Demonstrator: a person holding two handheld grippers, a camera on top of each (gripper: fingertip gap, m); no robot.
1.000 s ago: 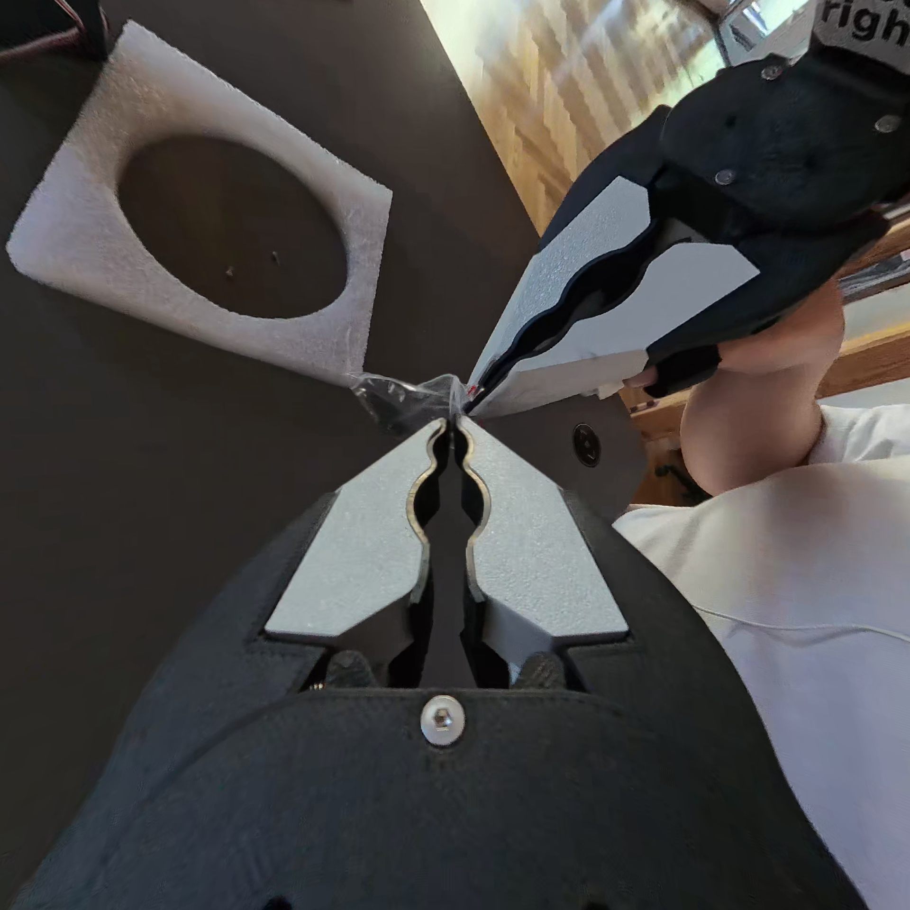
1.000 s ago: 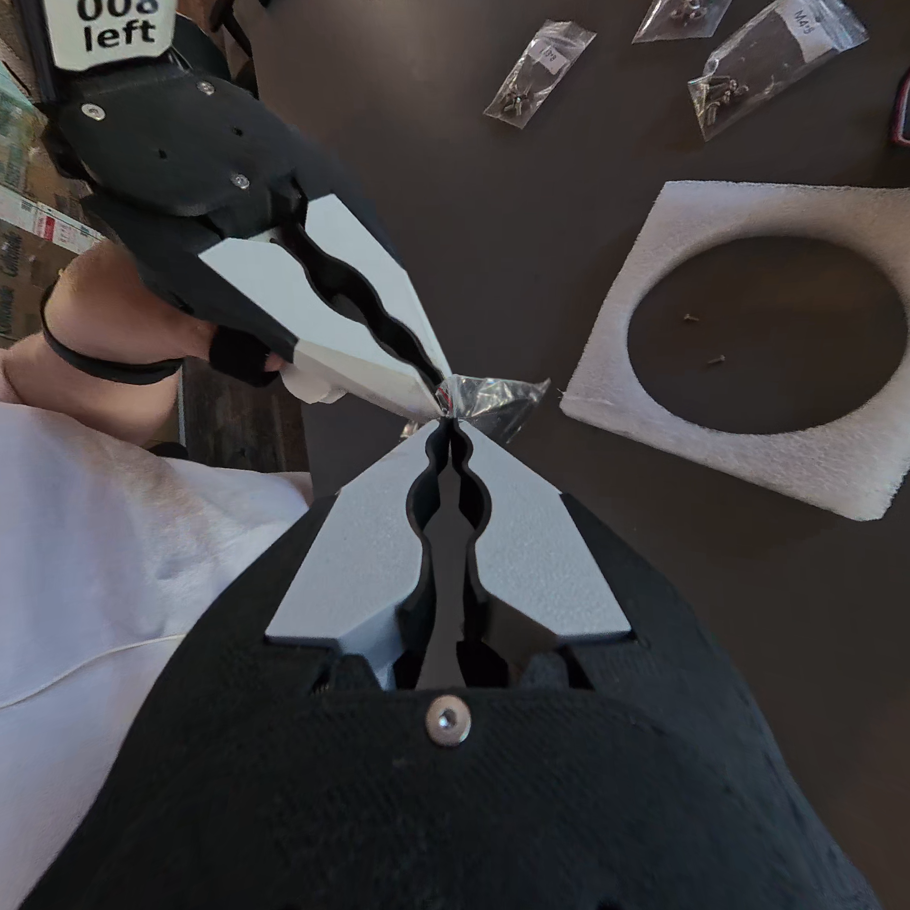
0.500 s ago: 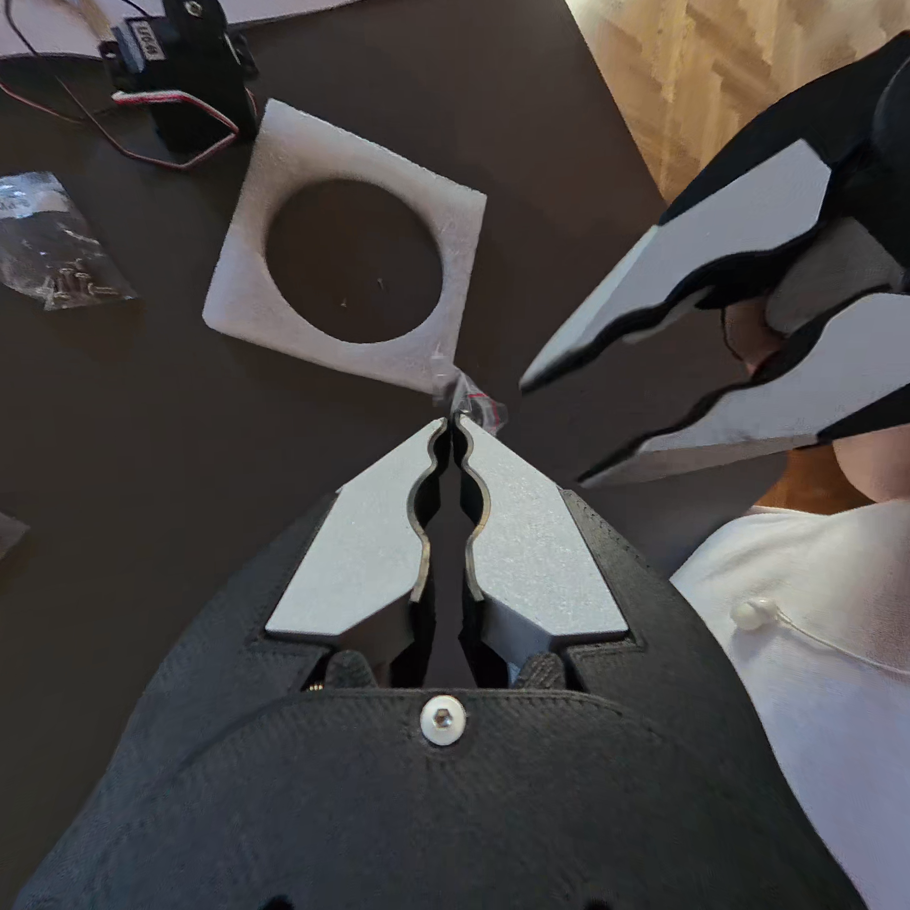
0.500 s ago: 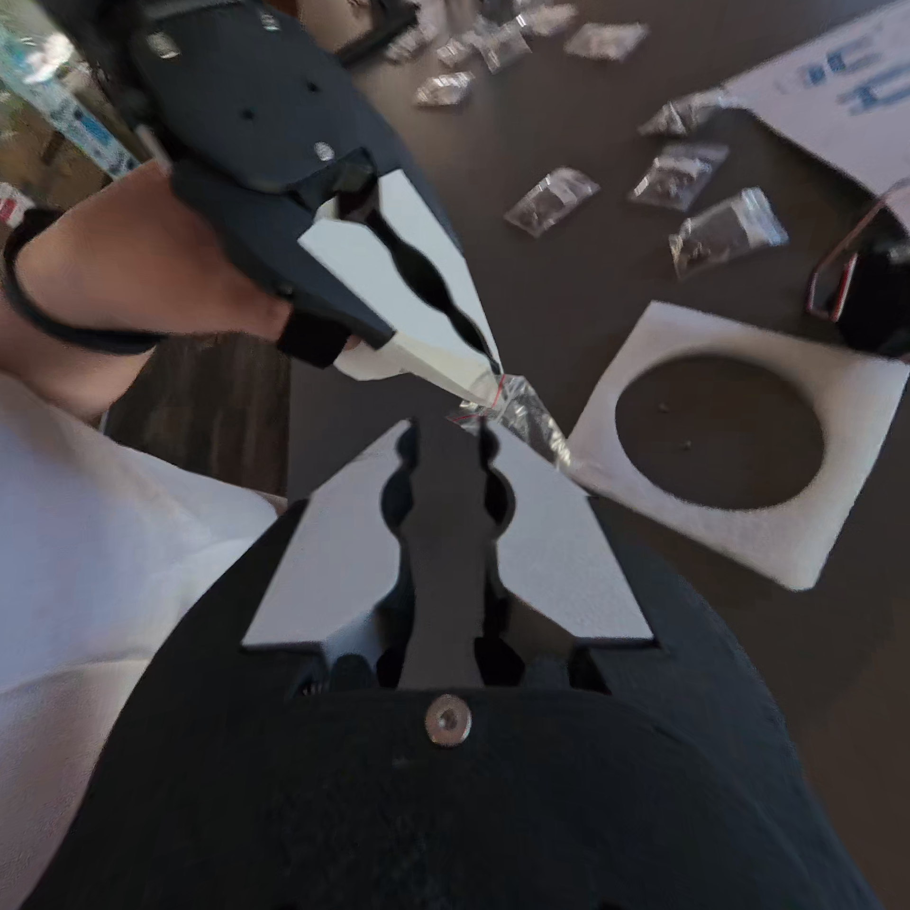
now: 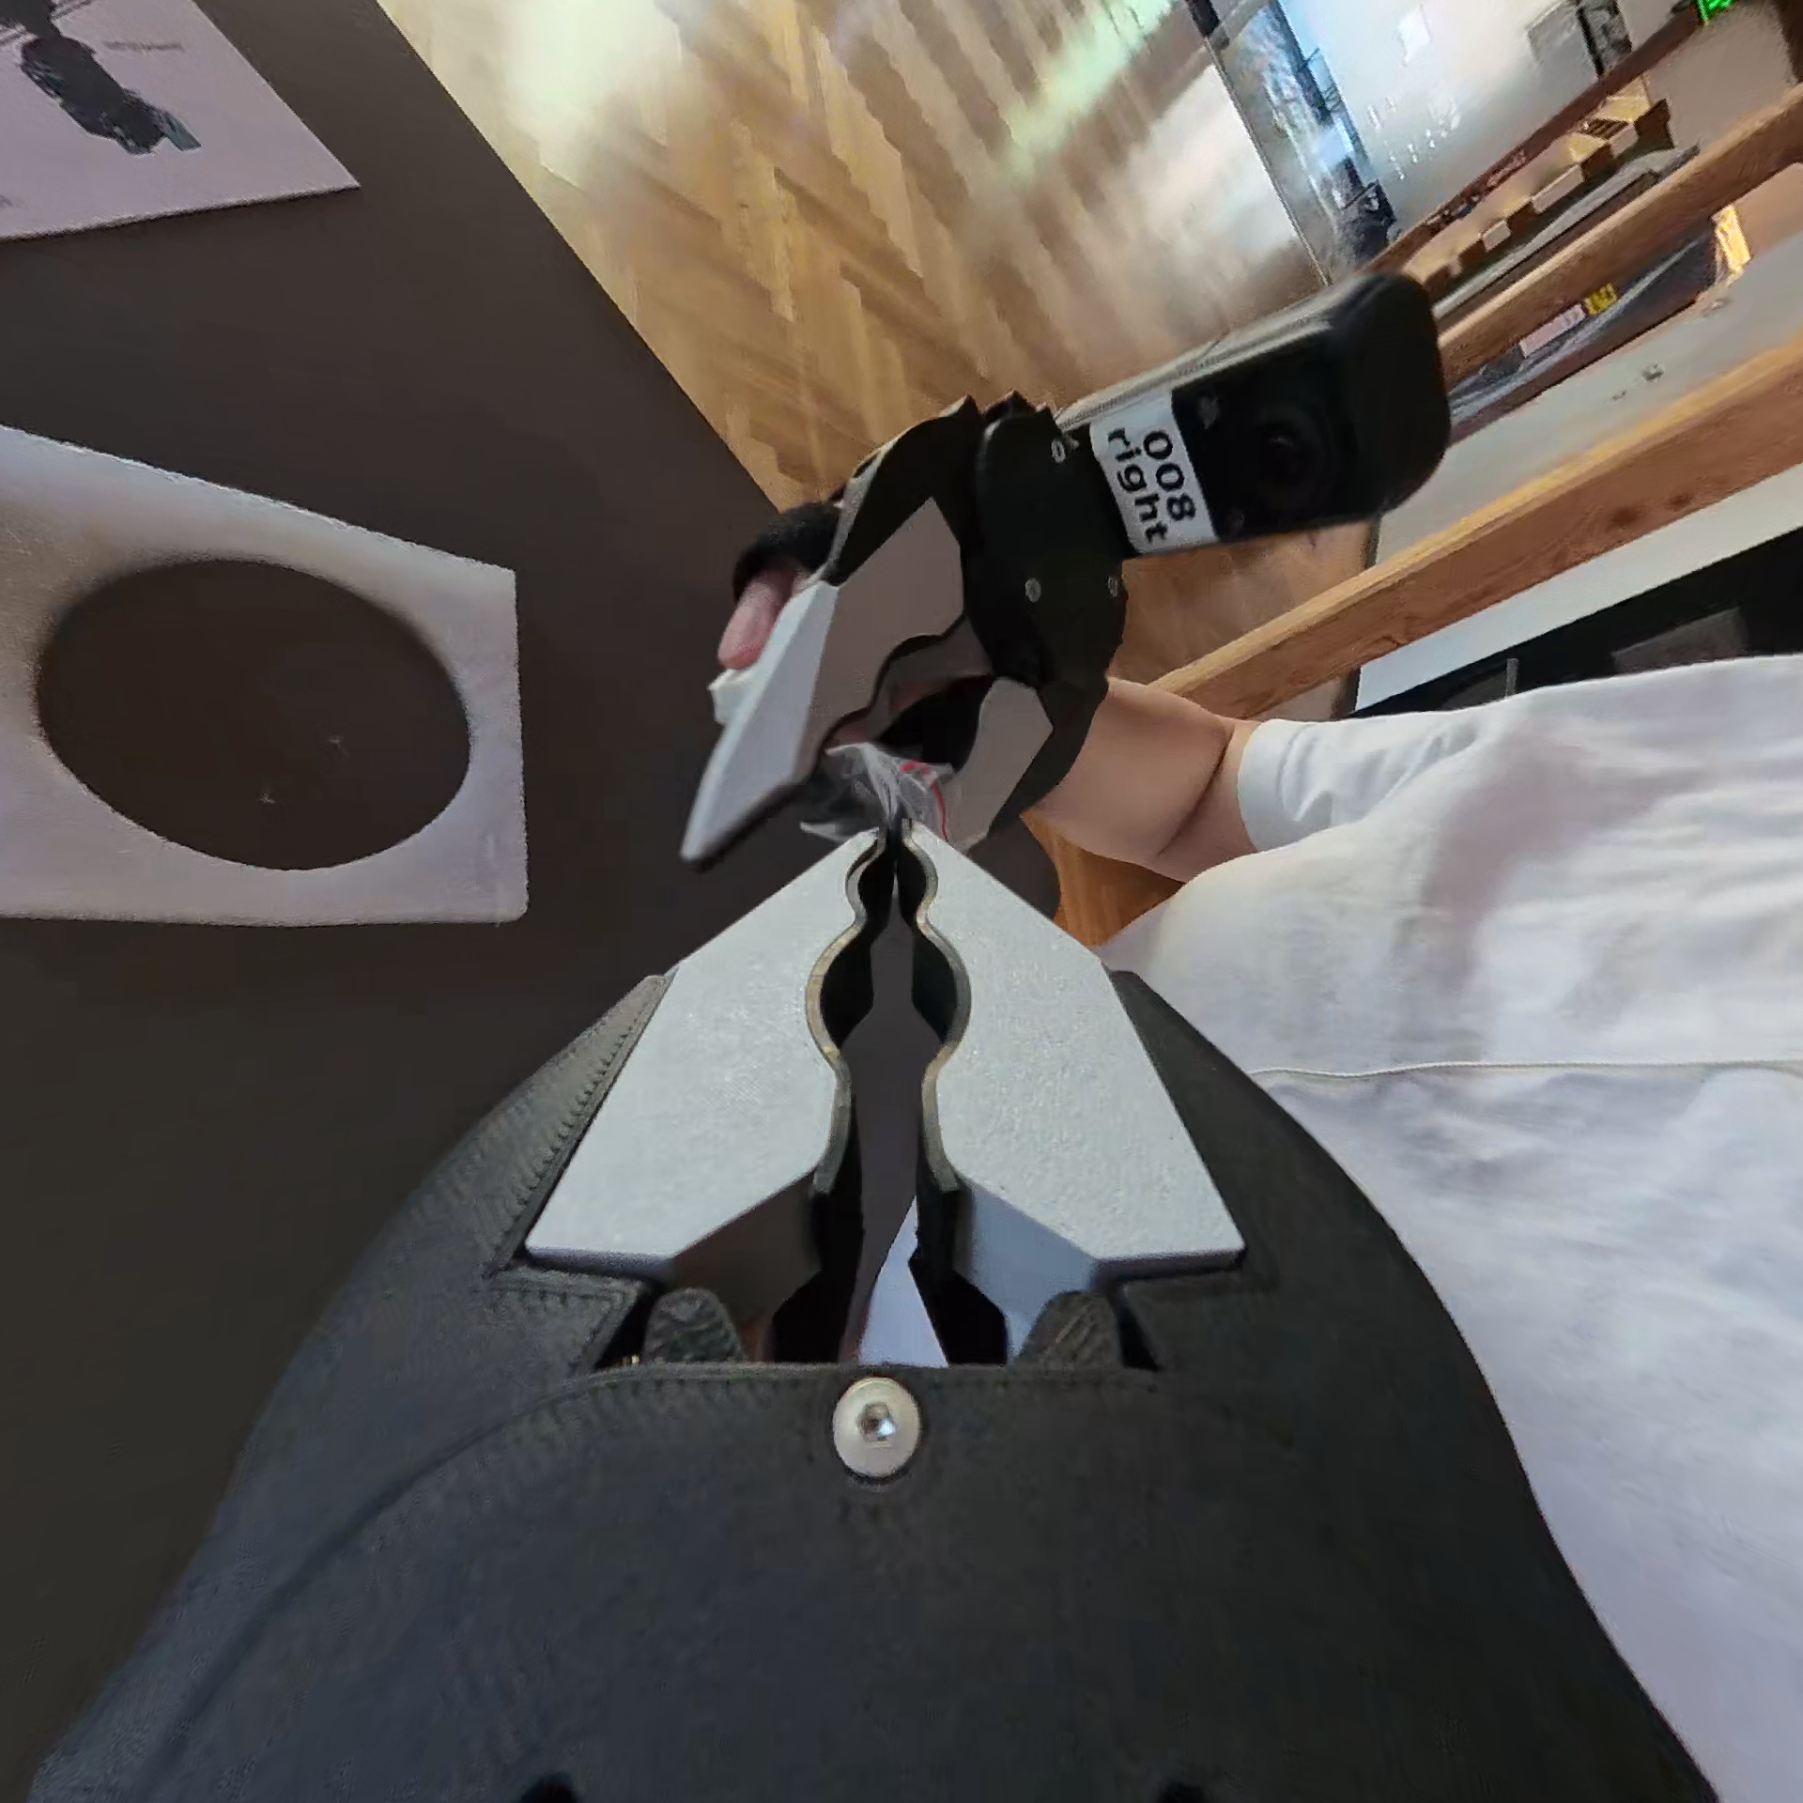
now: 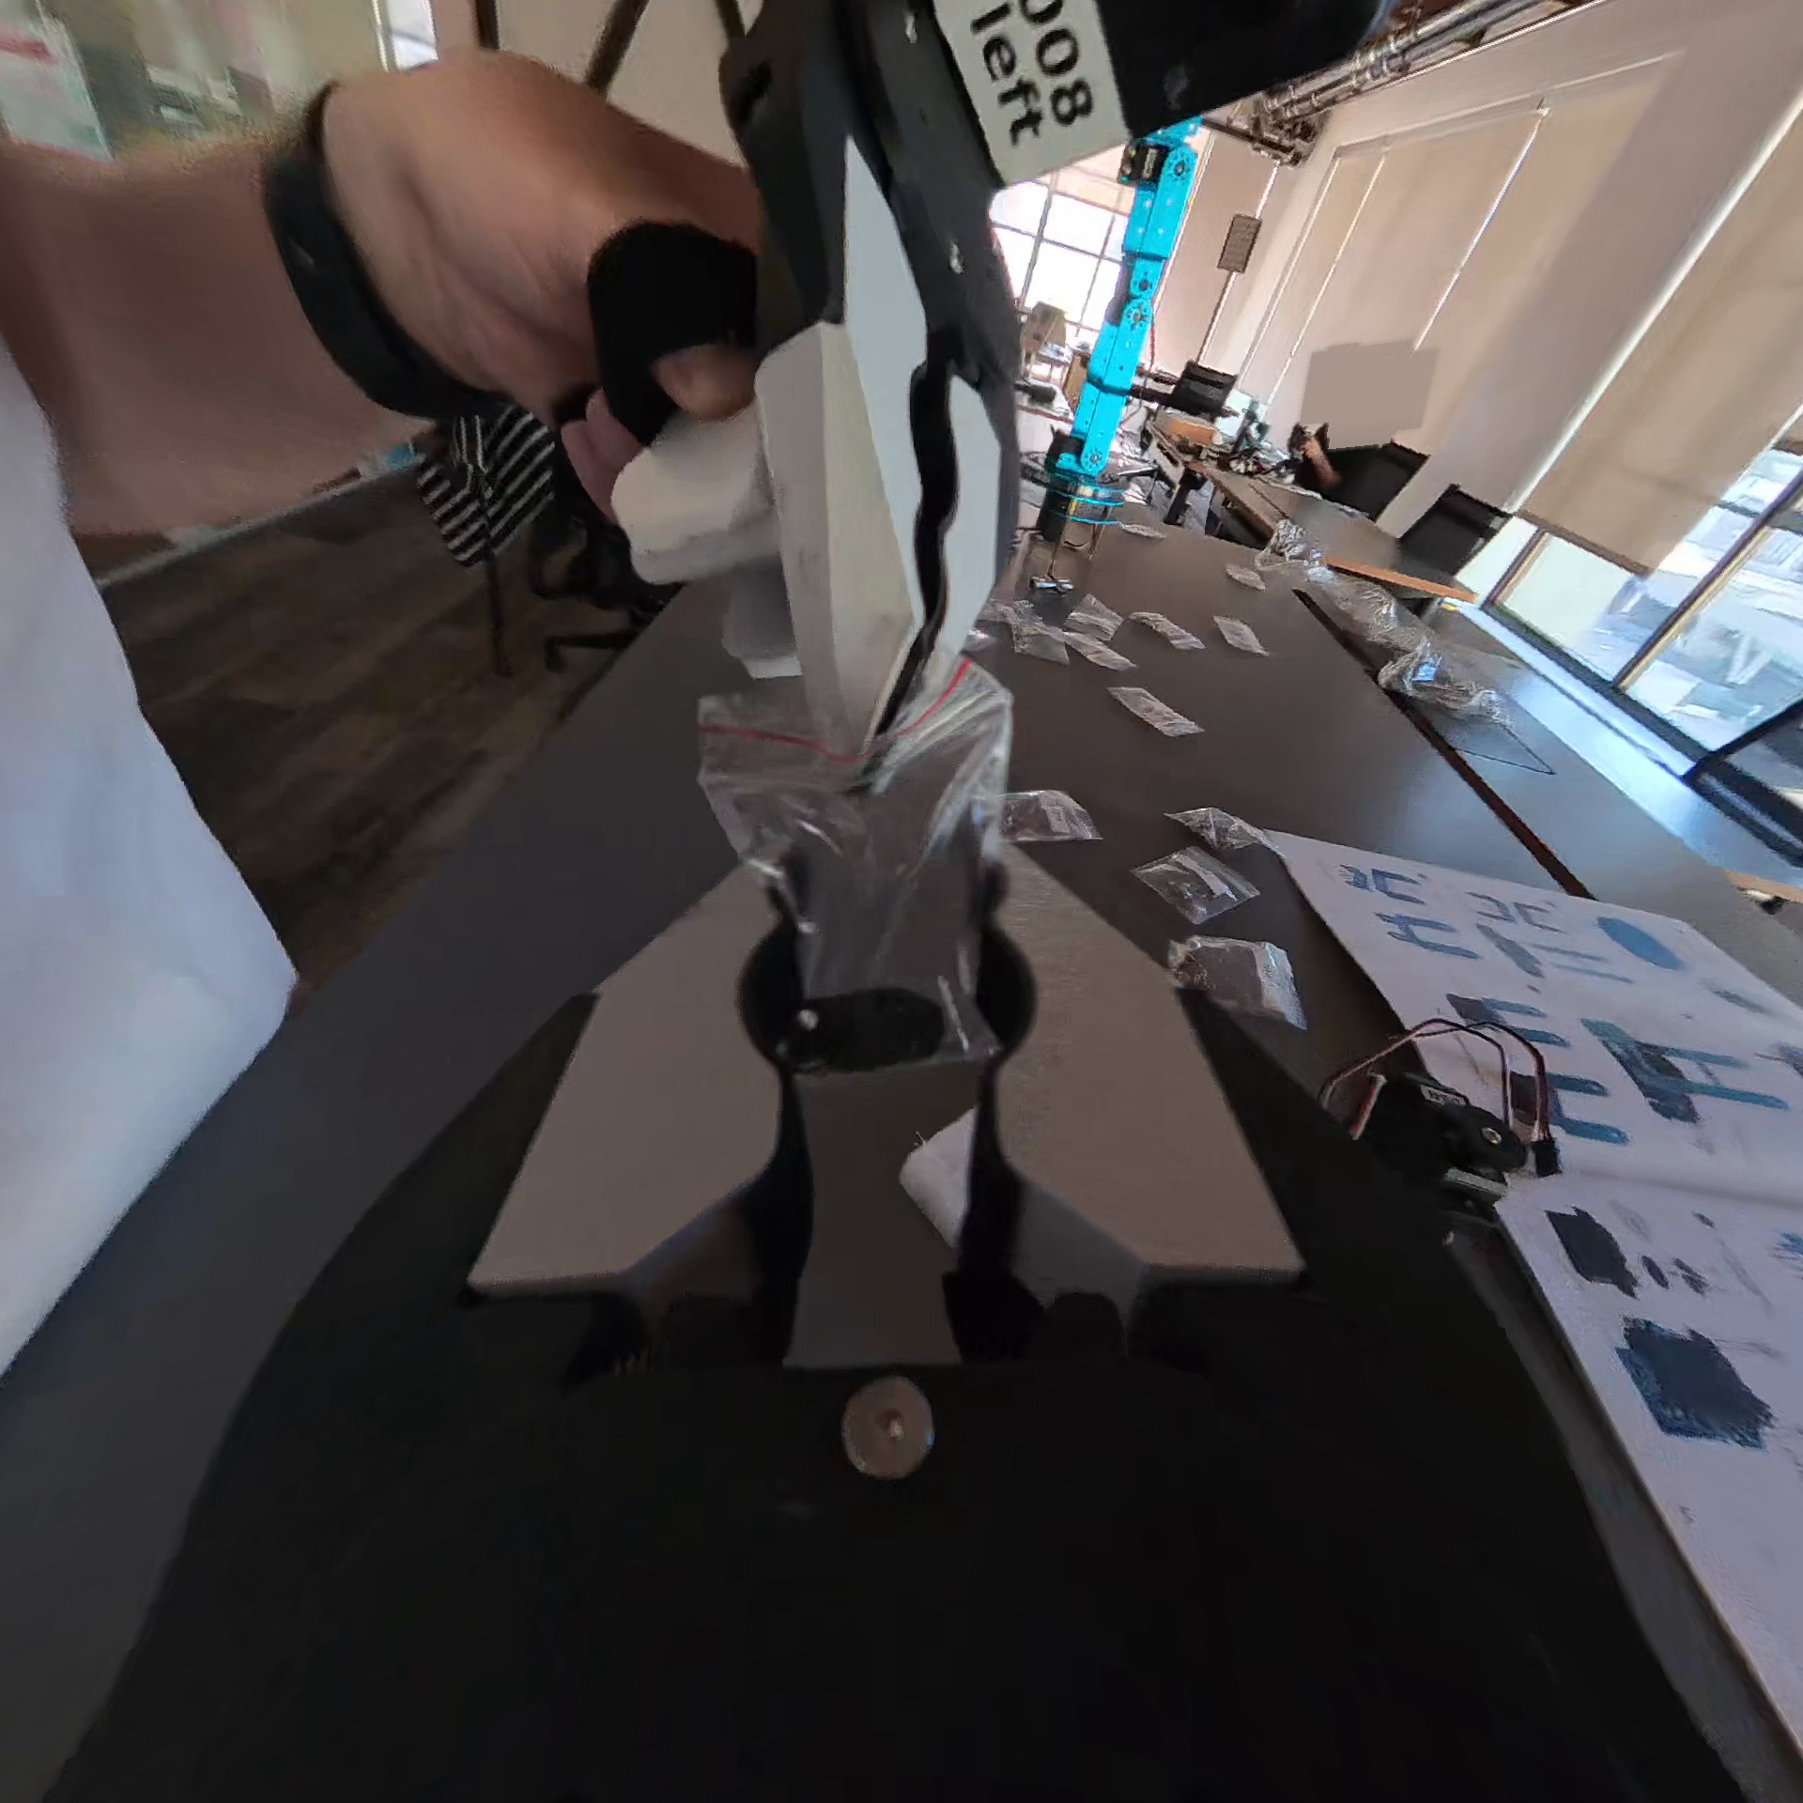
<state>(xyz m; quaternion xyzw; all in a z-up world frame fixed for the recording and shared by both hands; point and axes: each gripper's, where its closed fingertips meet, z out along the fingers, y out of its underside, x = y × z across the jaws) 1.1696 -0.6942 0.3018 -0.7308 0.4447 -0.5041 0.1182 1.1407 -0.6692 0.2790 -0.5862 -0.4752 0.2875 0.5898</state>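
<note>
Right wrist view: left tongs (image 6: 902,702) pinched on clear bag (image 6: 859,859) top, frame centre; right tongs (image 6: 893,912) spread wide, bag between, ungripped.

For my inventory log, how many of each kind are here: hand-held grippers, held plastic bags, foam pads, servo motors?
Hand-held grippers: 2 (left hand-held gripper, right hand-held gripper)
Clear zip bag, held: 1
White foam pad: 1
Servo motor: 1
Total: 5
</note>
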